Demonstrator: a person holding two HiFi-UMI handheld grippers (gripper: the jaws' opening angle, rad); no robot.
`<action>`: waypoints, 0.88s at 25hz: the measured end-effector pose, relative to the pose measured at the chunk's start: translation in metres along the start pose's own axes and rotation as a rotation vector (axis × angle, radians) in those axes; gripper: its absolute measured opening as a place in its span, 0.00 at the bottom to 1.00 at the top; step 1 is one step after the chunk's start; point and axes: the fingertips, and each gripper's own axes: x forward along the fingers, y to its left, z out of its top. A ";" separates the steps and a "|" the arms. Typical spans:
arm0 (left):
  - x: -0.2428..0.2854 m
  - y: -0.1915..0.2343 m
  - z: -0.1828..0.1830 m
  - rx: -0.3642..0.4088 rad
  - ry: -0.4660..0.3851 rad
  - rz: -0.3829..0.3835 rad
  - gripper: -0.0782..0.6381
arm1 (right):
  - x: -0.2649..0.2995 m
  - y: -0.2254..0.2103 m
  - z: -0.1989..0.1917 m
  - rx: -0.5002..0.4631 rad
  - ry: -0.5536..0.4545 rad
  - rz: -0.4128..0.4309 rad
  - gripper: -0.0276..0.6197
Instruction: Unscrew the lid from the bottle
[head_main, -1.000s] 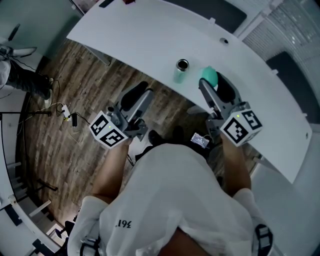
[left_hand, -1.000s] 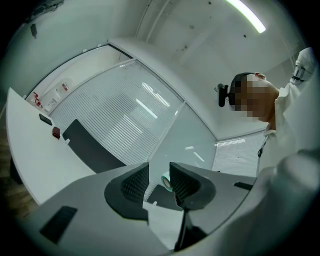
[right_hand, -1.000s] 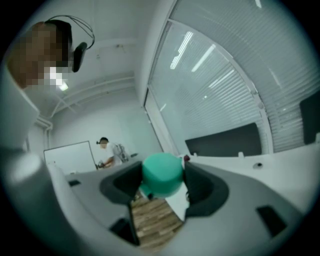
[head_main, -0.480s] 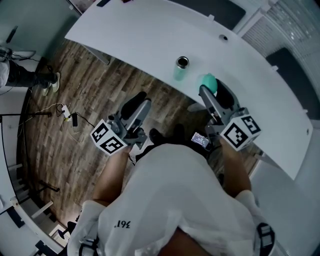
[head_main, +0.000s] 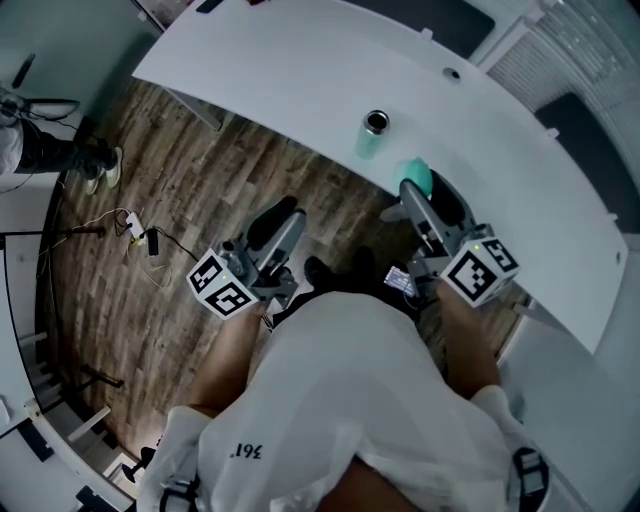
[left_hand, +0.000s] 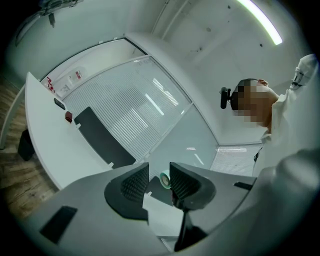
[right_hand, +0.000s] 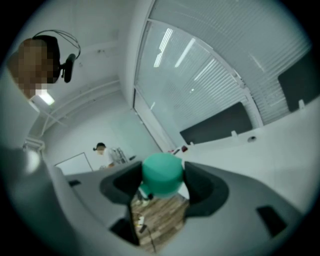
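A pale green bottle (head_main: 372, 136) stands upright and uncapped near the front edge of the white table (head_main: 300, 70). Its green lid (head_main: 417, 176) sits between the jaws of my right gripper (head_main: 421, 188), which is shut on it just off the table edge, nearer me than the bottle. In the right gripper view the lid (right_hand: 161, 174) fills the gap of the right gripper (right_hand: 162, 171). My left gripper (head_main: 284, 214) hangs over the wooden floor, left of and below the bottle, jaws apart and empty. In the left gripper view the far-off bottle (left_hand: 164, 178) shows through the left gripper's (left_hand: 159, 173) gap.
The curved table edge runs diagonally ahead of both grippers. Cables and a power strip (head_main: 140, 236) lie on the wooden floor at left, where another person's legs (head_main: 55, 155) stand. A small device (head_main: 403, 281) sits by my right gripper's body. Dark panels (left_hand: 100, 135) line the table's far side.
Both grippers have drawn back toward me and sunk a little, rolling slightly. The lid has gone with the right gripper, farther from the bottle, which stays on the table.
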 end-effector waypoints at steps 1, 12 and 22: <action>-0.004 0.001 0.000 -0.003 0.002 -0.002 0.31 | 0.000 0.002 -0.002 0.010 -0.003 -0.007 0.47; -0.019 0.001 -0.002 -0.036 0.026 -0.051 0.31 | -0.005 0.013 -0.019 0.054 -0.027 -0.049 0.46; -0.017 -0.004 -0.008 -0.019 0.032 -0.032 0.31 | -0.002 0.011 -0.013 0.023 -0.024 -0.011 0.47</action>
